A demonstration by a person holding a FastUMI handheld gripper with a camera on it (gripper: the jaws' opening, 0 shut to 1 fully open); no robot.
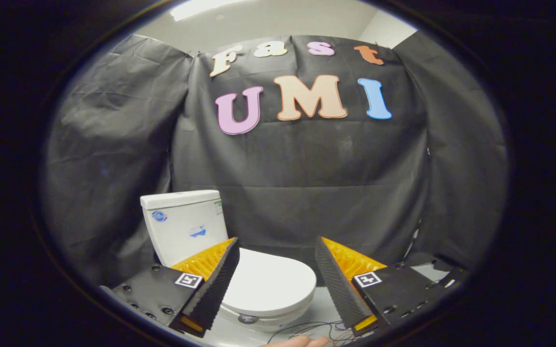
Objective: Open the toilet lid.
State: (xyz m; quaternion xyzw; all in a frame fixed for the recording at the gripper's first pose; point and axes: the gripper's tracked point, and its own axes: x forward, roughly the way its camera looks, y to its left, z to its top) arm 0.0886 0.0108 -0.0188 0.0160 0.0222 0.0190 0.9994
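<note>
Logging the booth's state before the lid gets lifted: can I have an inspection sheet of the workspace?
Surface: pale floor under the toilet, bare where it shows.
Job's things: white toilet; toilet lid down and closed, untouched; tank upright behind it, with stickers on its front.
Clutter: nothing seen.
Grippers: gripper open, fingers spread wide above the lid, its front edge between them; they hold nothing.
Cables: thin wires lie on the floor just in front of the bowl.
Surroundings: black cloth wall behind the toilet; part of a hand below the fingers.
</note>
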